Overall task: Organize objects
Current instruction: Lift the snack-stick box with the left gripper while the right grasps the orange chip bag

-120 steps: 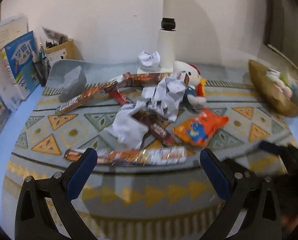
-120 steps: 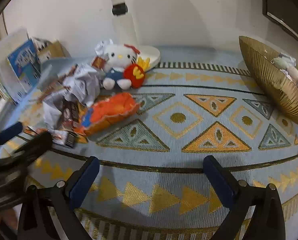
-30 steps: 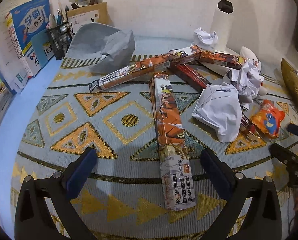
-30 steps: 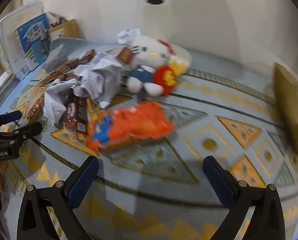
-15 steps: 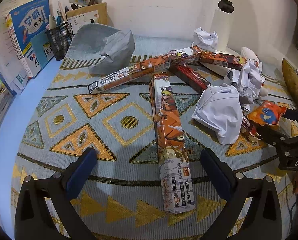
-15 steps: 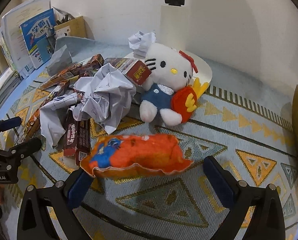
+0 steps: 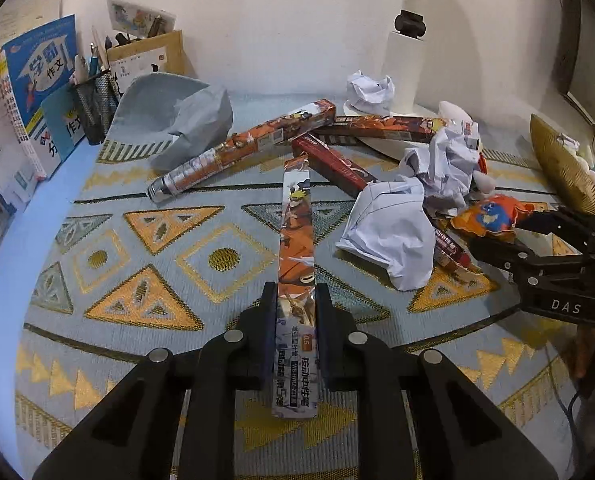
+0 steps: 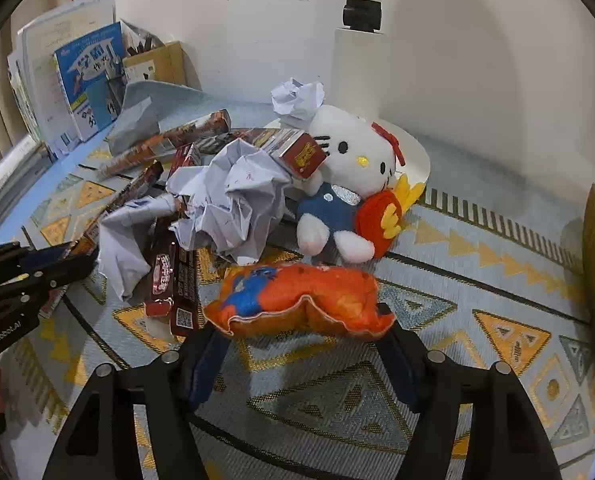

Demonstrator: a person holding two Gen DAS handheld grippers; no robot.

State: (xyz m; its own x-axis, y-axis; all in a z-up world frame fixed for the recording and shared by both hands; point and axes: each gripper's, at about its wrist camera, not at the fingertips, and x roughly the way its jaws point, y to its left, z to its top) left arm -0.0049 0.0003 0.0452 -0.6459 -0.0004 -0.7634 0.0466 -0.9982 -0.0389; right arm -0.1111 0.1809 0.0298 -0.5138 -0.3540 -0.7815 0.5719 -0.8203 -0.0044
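my left gripper (image 7: 296, 334) is clamped narrow on the near end of the long orange cartoon-print cardboard box (image 7: 297, 240). that box runs away from me toward 12 o'clock on the patterned blue and yellow woven mat (image 7: 137, 280). my right gripper (image 8: 303, 344) is closing on the puffy orange foil snack bag (image 8: 297, 300), which sits between the jaws, and the pads look like they touch its ends.

my worry: i'm holding the box right at one end, so if i lift it, the far end could droop or swing into the crumpled white paper sheet (image 7: 393, 236) at 2 o'clock. the bag is soft and full of air, so it could squirt out or crush. it also sits near the dark red flat packets (image 8: 169, 280) at 10 o'clock.

compared with a second ago, both grippers stood wide with nothing in them. now the left has pinched the box, and the bag is up at my right fingertips instead of well ahead.
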